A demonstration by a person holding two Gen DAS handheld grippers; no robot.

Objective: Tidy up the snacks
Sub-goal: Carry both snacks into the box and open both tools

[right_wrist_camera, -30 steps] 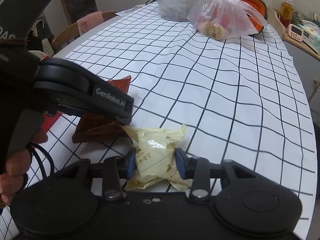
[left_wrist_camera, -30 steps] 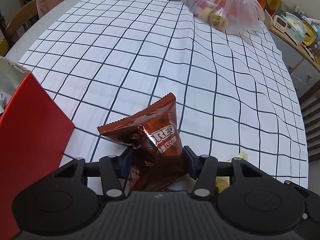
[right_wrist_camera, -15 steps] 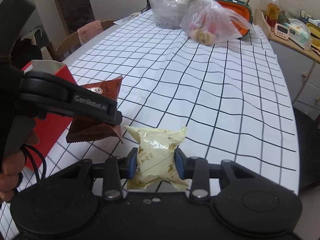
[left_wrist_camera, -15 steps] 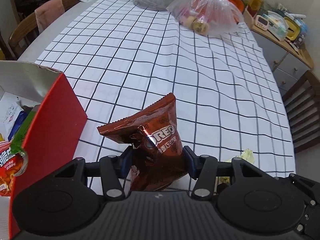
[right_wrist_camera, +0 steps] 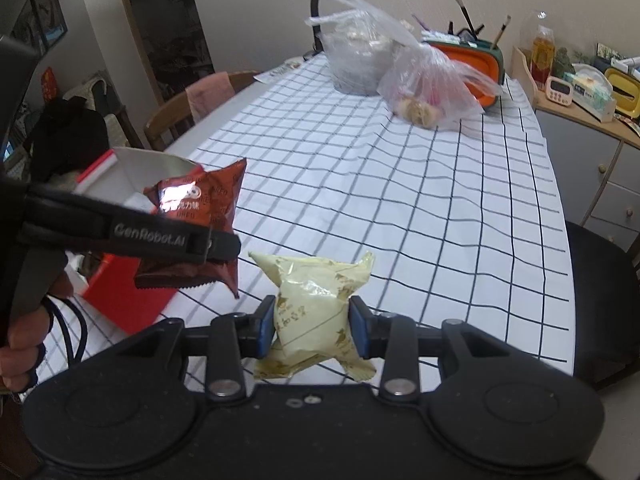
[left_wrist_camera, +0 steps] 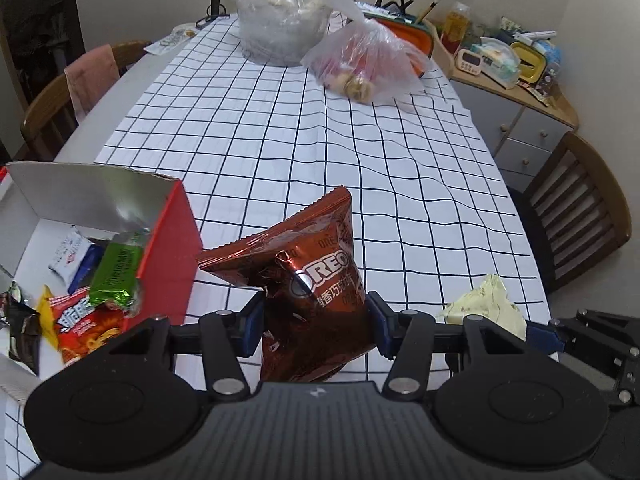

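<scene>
My left gripper [left_wrist_camera: 314, 326] is shut on a brown Oreo packet [left_wrist_camera: 308, 280] and holds it in the air, just right of an open red box [left_wrist_camera: 170, 248]. The box holds several snack packs, among them a green one [left_wrist_camera: 116, 276]. My right gripper [right_wrist_camera: 312, 326] is shut on a pale yellow snack packet [right_wrist_camera: 316, 308], also lifted above the table. In the right wrist view the left gripper [right_wrist_camera: 216, 246] with the Oreo packet [right_wrist_camera: 200, 204] is to the left, beside the red box [right_wrist_camera: 132, 300]. The yellow packet [left_wrist_camera: 488, 308] shows at the right of the left wrist view.
The table has a white checked cloth [left_wrist_camera: 320, 152]. Two plastic bags [left_wrist_camera: 368, 60] and an orange tub [left_wrist_camera: 412, 36] stand at its far end. Wooden chairs [left_wrist_camera: 580, 208] stand at the right and far left. A cluttered sideboard [left_wrist_camera: 512, 80] is at the right.
Both grippers have risen and pulled back from the table with their packets. The red box's inside with its snacks has come into the left wrist view.
</scene>
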